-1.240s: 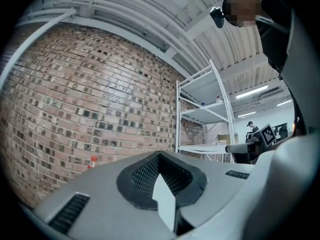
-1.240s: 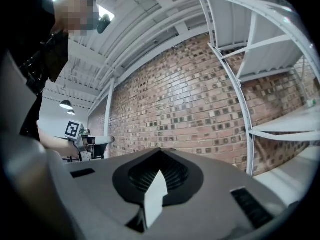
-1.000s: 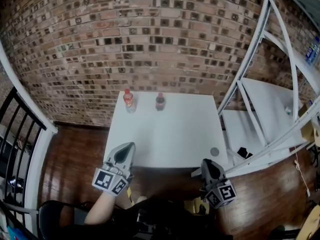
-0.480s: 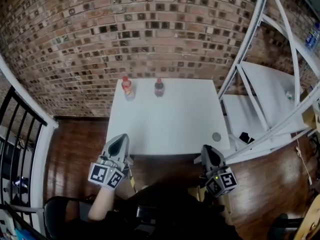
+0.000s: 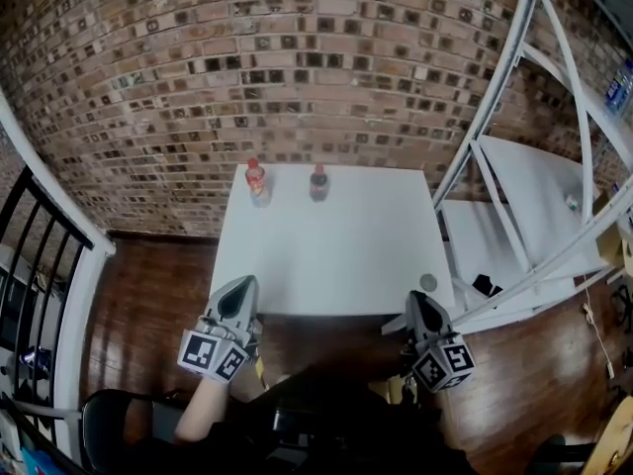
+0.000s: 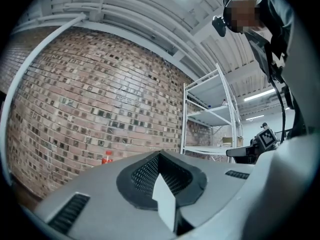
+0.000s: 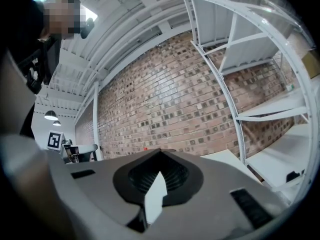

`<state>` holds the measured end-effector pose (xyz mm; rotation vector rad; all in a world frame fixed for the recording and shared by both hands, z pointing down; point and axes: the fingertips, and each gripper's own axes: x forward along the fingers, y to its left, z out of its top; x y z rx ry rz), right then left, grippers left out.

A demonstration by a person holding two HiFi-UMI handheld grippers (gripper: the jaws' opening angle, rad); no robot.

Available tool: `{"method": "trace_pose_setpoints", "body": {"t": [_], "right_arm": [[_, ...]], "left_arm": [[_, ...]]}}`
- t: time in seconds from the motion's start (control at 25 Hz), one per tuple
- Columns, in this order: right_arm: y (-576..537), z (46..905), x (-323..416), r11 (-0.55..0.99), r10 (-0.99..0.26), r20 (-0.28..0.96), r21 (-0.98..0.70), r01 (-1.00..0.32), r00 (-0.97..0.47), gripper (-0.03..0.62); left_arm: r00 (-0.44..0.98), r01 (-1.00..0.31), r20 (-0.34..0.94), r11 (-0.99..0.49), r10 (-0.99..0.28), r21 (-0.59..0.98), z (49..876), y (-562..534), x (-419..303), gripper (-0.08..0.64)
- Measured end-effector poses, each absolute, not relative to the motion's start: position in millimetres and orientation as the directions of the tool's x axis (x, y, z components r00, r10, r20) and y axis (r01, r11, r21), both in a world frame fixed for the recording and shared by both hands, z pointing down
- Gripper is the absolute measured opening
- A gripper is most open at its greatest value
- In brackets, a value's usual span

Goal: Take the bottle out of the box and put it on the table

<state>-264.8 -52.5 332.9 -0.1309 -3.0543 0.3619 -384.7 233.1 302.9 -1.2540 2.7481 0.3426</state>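
left tongs (image 5: 241,287): held clenched, empty | right tongs (image 5: 423,302): held clenched, empty | clear bottle (image 5: 256,180) and dark bottle (image 5: 318,182): stood upright, slim, rounded, at far edge of smooth white rectangular bench (image 5: 336,250)

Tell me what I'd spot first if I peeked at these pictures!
A big brick wall fills the back, with a white table in front of it. Two bottles stand at the table's far edge: a red-capped bottle and a dark bottle to its right. By the table's near edge, the left gripper and the right gripper are both shut and empty.
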Motion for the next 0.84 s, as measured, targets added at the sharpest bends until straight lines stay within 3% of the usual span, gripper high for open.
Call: {"method": "trace_pose_setpoints", "body": {"t": [0.84], "right_arm": [[-57.4,333.7,-275.2,0.976,0.095,0.038,-0.201,0.086,-0.995,0.002]], "left_arm": [[-0.703,-0.710,-0.139,0.697,-0.697,0.098,321.3,244.8,-393.6,0.003]]}}
